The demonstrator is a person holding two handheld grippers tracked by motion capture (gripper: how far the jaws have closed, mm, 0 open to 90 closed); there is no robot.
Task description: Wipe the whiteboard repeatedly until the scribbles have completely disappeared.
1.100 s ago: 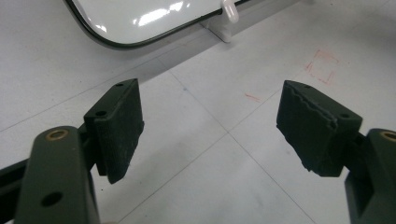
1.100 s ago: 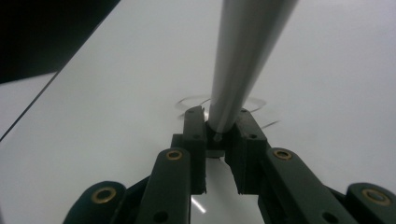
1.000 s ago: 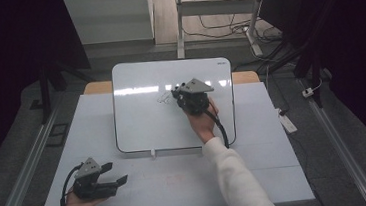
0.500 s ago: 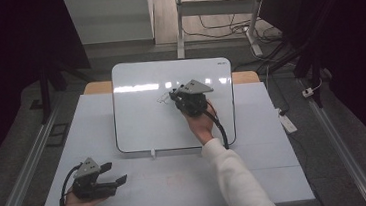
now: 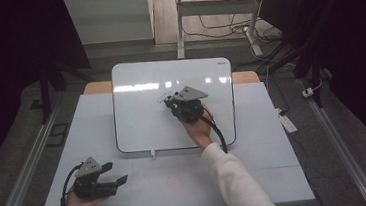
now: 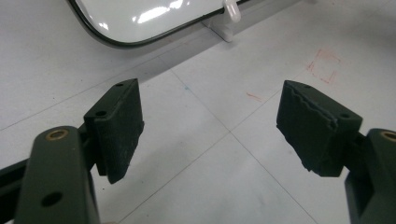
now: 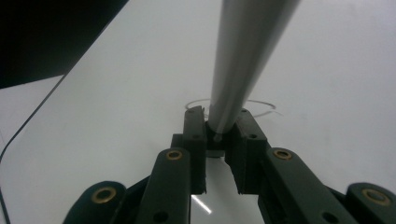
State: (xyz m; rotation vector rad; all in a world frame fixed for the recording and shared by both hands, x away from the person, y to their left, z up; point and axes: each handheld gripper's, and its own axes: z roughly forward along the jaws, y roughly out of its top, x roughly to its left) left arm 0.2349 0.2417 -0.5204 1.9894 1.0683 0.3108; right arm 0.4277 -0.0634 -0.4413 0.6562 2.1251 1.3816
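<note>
One thin curved line (image 7: 261,103) is all the drawing that shows so far on the whiteboard (image 5: 137,122), so by that evidence the work looks to be at an early stage, with most of the figure, whatever it is meant to be, not yet drawn. The right gripper (image 5: 171,102) hovers over the upper middle of the board, its jaws clamped on a pen (image 7: 245,60); in the right gripper view the grey barrel rises out of the jaws toward the camera, and the dark stroke arcs on the white surface just beyond the jaw tips. Whether the pen's tip is touching the board at this instant cannot be told, since the jaws hide it. The mark itself looks like an open loop or oval, fine and dark, with a small tail at one end. The left gripper (image 5: 114,175) rests on the table (image 5: 277,175) near the front left corner, well apart from the board, with its jaws spread wide and nothing between them. The board lies flat on the table, glossy, with ceiling light reflected across it.
</note>
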